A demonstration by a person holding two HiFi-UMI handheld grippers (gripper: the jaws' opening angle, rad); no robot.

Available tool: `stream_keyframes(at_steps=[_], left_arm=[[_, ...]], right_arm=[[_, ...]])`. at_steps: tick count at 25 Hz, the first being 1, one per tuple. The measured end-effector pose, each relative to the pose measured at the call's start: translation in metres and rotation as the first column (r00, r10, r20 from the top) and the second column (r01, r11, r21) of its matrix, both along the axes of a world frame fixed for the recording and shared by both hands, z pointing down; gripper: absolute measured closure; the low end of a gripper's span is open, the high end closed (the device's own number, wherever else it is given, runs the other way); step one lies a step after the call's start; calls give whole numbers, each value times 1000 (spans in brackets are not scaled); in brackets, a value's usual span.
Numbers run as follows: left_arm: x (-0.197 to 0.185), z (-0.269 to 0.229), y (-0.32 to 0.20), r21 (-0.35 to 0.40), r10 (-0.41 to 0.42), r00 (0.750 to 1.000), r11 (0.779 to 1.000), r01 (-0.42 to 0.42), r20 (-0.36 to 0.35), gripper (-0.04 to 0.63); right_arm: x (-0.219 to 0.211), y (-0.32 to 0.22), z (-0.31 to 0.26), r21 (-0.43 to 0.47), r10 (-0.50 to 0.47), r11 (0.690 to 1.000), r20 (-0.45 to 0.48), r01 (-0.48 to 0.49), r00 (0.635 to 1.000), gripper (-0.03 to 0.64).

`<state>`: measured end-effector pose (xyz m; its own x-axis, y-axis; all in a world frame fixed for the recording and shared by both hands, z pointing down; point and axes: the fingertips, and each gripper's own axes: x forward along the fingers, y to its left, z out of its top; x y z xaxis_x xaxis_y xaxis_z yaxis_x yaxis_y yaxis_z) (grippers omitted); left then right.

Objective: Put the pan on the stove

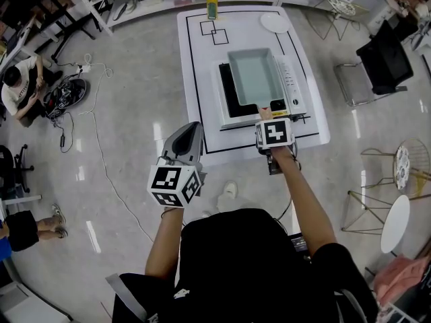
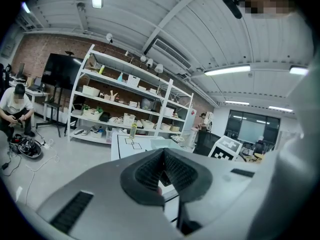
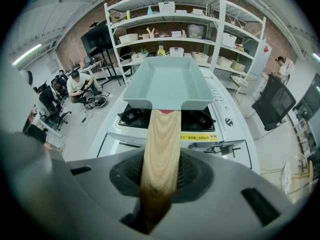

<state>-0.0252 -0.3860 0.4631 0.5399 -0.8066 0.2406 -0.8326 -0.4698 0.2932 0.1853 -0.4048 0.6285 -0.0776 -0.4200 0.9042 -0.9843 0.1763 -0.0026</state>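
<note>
Looking down on one pan (image 1: pixel 252 76), pale teal, rectangular, shallow, smooth-walled with rounded corners, lying right over the black burner grates (image 3: pixel 205 119) of the stove (image 1: pixel 291 79); cannot tell whether resting on the grates or held just clear. Sticking out toward the stove's front, one straight handle (image 3: pixel 161 149) of light grained wood, darker at its tip. Clamped on that handle with the right gripper (image 1: pixel 264 115), matte grey jaws with ribbed pads pressing the wood from both sides, just at the stove's front edge. Holding the left gripper (image 1: pixel 194 128) well off the stove's front-left corner, out over the glossy floor (image 1: pixel 121 147), jaws pinched together with nothing between.

Counting two grippers, each carrying a black-and-white marker cube (image 1: pixel 176 184); one stove, boxy and white, with one yellow label strip (image 3: pixel 200 137) on its front; one white table (image 1: pixel 195 79) under the stove, ruled with black lines, two small outlined squares (image 1: pixel 214 32) behind the stove.

Spotting one yellow-green bottle (image 1: pixel 212 5) further behind the stove, one round white plate (image 1: pixel 275 22) behind its right corner. Beyond those, white metal shelves (image 3: pixel 180 29) loaded with bins; one black chair (image 1: pixel 384 62) to the stove's right; one seated person (image 1: pixel 17 86) far to its left beside trailing cables (image 1: pixel 101 153)
</note>
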Motion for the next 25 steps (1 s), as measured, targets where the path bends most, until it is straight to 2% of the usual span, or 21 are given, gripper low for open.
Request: stream_keyframes(at_steps=[9, 25], left_arm=[[-4, 0, 1, 2, -14, 1000, 1000, 14, -3, 584], [-5, -3, 3, 6, -9, 1000, 1000, 9, -14, 584]], right_arm=[[2, -3, 3, -12, 7, 1000, -8, -7, 1000, 540], [-1, -3, -4, -86, -6, 996, 9, 7, 1000, 540]])
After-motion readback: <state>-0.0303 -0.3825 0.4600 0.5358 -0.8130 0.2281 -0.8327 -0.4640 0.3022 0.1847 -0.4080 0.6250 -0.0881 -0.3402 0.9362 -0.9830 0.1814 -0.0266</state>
